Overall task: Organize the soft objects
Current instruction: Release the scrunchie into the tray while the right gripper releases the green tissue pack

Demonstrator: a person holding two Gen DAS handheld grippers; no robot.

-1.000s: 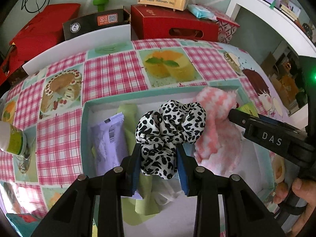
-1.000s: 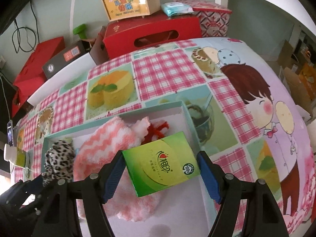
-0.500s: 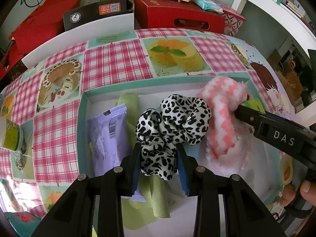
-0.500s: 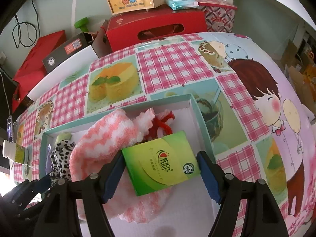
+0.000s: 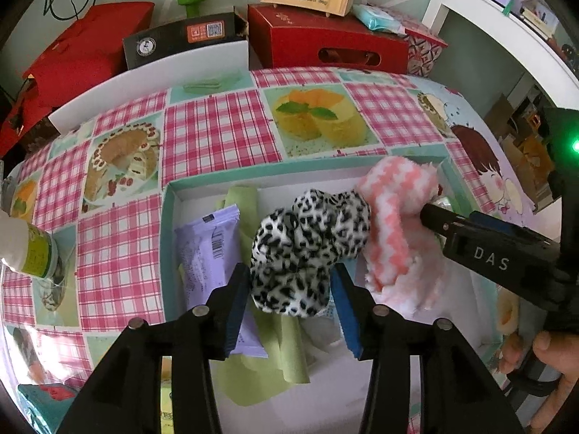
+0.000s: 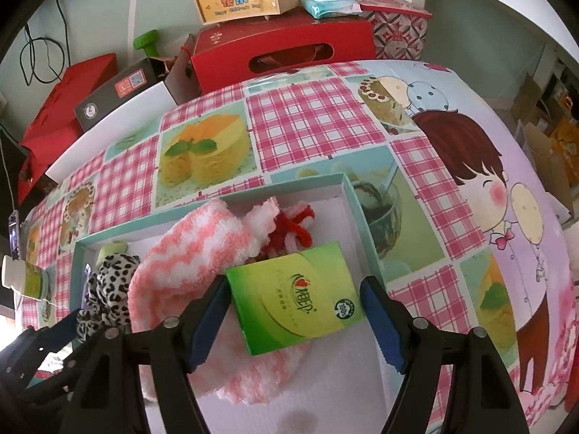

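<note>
A white bottle with a green label (image 5: 34, 249) is standing on the checked tablecloth (image 5: 217, 133) at far left, well apart from the tray. Inside the teal-rimmed white tray (image 5: 167, 238), a purple sachet (image 5: 210, 249) is lying over a pale green cloth (image 5: 275, 343), just beside the left claw's left finger. The left gripper (image 5: 291, 302) is pinching the leopard-print scrunchie (image 5: 307, 249) between its blue pads, narrowly parted; the scrunchie is bulging forward past the fingertips over the tray. Touching its right side, a pink-and-white knitted cloth (image 5: 391, 224) is resting in the tray. The right gripper (image 6: 295, 316) is clamping a green tissue packet (image 6: 296, 296) across its width, jaws wide, above that knitted cloth (image 6: 202, 249); red yarn (image 6: 289, 228) is showing just beyond the packet.
</note>
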